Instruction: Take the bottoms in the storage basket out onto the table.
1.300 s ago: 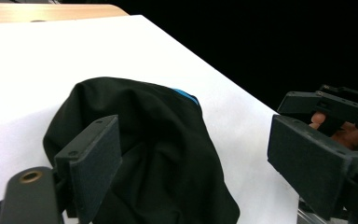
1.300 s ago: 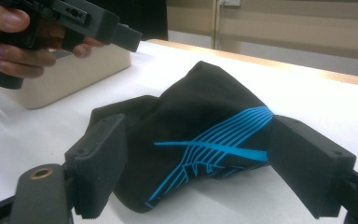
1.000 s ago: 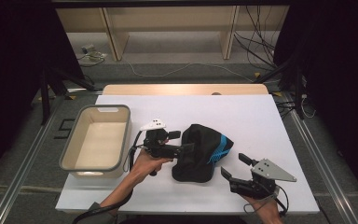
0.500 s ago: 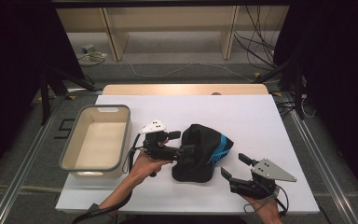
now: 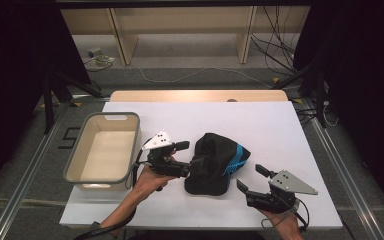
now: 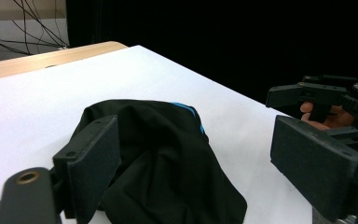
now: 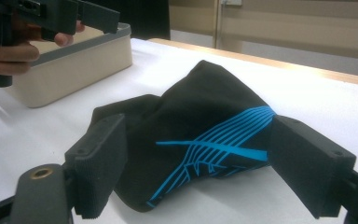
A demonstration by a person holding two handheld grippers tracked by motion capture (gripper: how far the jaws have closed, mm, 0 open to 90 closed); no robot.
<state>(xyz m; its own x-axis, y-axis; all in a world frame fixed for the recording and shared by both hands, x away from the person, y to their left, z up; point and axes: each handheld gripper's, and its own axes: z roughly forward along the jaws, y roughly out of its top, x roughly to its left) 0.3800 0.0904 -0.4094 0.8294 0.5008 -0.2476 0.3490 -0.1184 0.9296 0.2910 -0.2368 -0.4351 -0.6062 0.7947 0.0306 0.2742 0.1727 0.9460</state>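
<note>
Hovering low at the near right corner of the white table (image 5: 280,130) with the right gripper (image 5: 252,178), jaws spread wide and holding nothing, aimed at the blue-striped side of the black cloth (image 5: 211,165) but well short of it. Risks closing on air or on a single loose fold if shut from here, since soft fabric of this kind probably slides out of a shallow bite.

A little farther in, reaches toward the cloth's other side with the left gripper (image 5: 184,159), jaws likewise released and empty, one pad just beside the fabric's edge. Could nudge the heap sideways instead of taking it, or pinch only the top layer and let the rest trail and drag. Could also bring both tools together over the same small heap and knock jaw against jaw.

Lies crumpled mid-table, between the two grippers. Farther left stands the beige bin (image 5: 136,145), empty; likely to catch a hanging hem on its rim.
</note>
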